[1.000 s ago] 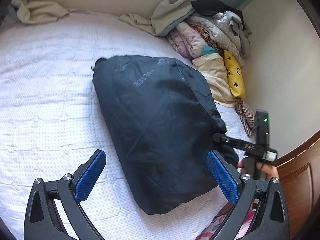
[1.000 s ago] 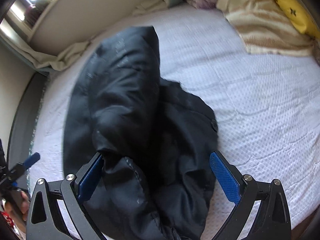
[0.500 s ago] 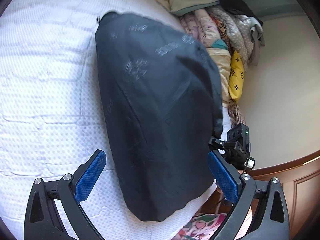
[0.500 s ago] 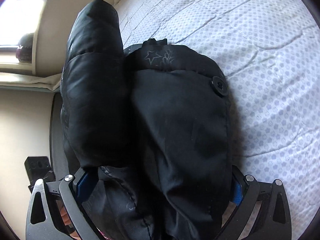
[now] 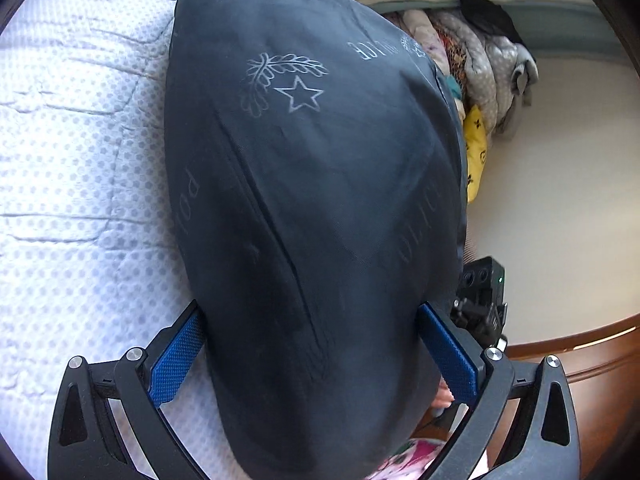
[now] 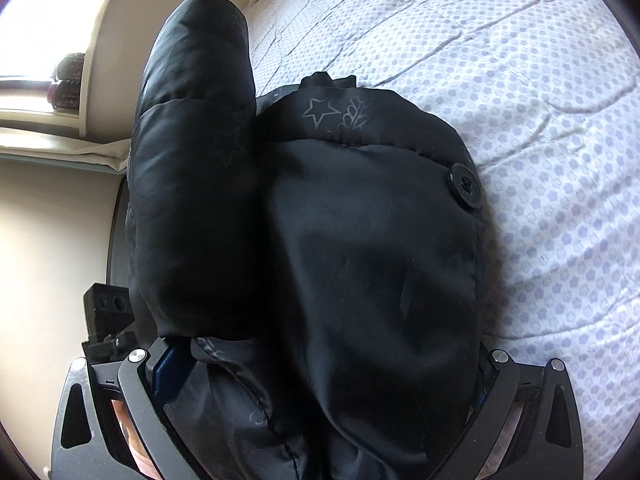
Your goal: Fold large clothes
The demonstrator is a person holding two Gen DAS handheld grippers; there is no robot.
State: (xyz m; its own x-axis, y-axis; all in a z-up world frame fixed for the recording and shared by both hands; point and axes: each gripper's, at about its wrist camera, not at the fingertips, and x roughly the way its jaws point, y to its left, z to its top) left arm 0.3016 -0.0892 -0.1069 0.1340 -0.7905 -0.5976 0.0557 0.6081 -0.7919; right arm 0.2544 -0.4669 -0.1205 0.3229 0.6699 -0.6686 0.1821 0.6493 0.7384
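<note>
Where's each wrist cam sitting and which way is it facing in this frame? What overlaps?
Left wrist: on the left gripper, looking along its blue pads at the dark jacket on the bed; clothes pile by the far wall; fingertips show by the right pad.
Right wrist: on the right gripper, facing the jacket's sleeve and button, window behind; a bit of hand low left.
Shared: the jacket, the bed, and each sees the other gripper's camera.
</note>
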